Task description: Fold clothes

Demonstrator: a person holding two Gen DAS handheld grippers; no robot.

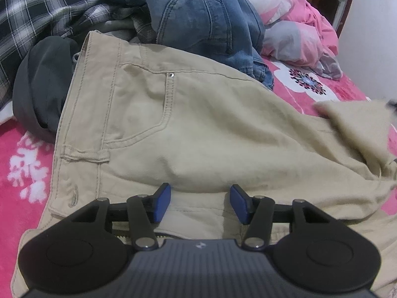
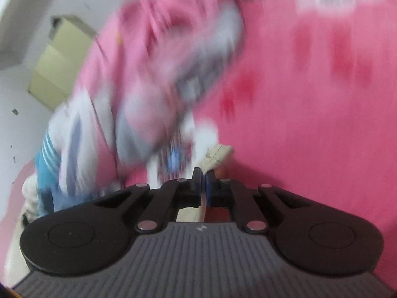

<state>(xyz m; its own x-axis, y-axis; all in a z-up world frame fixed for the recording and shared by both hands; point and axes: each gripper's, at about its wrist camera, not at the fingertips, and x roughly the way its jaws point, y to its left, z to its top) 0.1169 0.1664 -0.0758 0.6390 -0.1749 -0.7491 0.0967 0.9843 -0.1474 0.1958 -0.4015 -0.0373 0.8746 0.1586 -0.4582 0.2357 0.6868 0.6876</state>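
Left wrist view: beige trousers (image 1: 188,129) spread flat on pink floral bed cover (image 1: 310,87), waistband toward the frame's left, back pocket facing up. Left gripper (image 1: 200,204) low over trousers near waistband, jaws about half open, blue pads (image 1: 238,202) apart, only flat cloth between them, nothing gripped. Beyond trousers: blue jeans (image 1: 203,22) heaped, touching far edge. Beside jeans, to the frame's left: plaid shirt (image 1: 42,12); dark grey garment (image 1: 42,84) bunched against waistband. Crumpled pink quilt (image 1: 302,34) behind jeans toward wall. One trouser end lifted and folded over at the frame's right, blurred.

Right wrist view: heavily motion-blurred. Right gripper (image 2: 204,173) closed tight, pinched on a hem corner of beige trousers (image 2: 218,152), cloth sticking out past fingertips. Pink bed cover (image 2: 322,99) behind, quilt (image 2: 153,69) to the frame's left of that corner; pale box (image 2: 59,67) against wall, detail unreadable.
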